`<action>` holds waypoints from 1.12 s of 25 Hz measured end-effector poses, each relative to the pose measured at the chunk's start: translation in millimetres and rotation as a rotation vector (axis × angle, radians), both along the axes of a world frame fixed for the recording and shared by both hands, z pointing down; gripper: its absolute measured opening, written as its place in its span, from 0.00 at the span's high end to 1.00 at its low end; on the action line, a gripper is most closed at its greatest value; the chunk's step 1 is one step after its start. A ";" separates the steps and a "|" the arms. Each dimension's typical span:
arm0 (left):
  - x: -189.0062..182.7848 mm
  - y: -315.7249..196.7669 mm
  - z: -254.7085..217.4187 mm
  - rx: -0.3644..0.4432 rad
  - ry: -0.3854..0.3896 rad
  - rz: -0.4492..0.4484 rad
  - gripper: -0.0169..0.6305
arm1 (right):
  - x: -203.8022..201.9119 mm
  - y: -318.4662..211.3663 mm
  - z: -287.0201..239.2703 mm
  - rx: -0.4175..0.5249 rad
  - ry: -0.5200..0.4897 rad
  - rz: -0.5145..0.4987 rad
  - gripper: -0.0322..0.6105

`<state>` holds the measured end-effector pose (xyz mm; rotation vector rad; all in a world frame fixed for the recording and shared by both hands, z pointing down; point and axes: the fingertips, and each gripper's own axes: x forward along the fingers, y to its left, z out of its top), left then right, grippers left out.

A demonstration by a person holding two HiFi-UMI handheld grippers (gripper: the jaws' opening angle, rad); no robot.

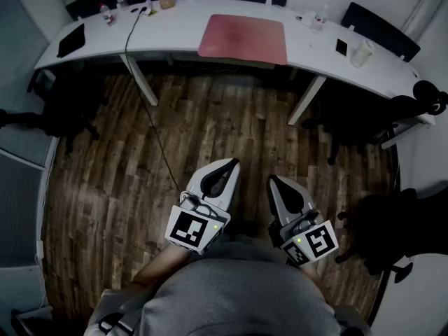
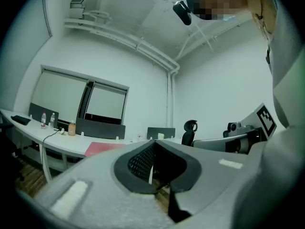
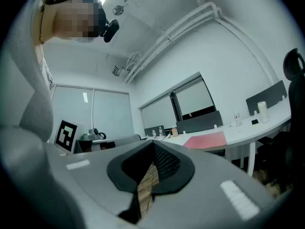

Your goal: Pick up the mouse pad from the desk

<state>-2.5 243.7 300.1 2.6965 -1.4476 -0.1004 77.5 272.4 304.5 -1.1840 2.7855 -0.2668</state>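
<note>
While the red mouse pad [image 1: 243, 38] lies flat on the white desk [image 1: 175, 30], well apart from both grippers, the left gripper [image 1: 222, 173] and right gripper [image 1: 283, 190] hang over the wooden floor [image 1: 210, 124], jaws closed and empty.

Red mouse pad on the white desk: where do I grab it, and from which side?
Take the mouse pad by its near long edge, coming in level from the floor side. It lies flat and thin on the desk, so a pinch from above would likely find nothing to close on, but that edge sits at the desk's front rim.
</note>
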 end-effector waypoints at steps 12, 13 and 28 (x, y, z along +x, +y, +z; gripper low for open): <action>1.0 -4.7 -0.9 0.024 -0.002 0.011 0.97 | -0.8 -5.2 3.3 0.001 0.031 -0.012 0.95; -0.4 -4.9 -0.3 0.022 -0.001 0.011 0.97 | -2.2 -5.3 3.5 0.005 0.036 -0.013 0.95; -47.7 -3.7 11.5 -0.017 0.003 -0.002 0.97 | -46.9 -2.2 -1.5 0.036 0.012 0.043 0.95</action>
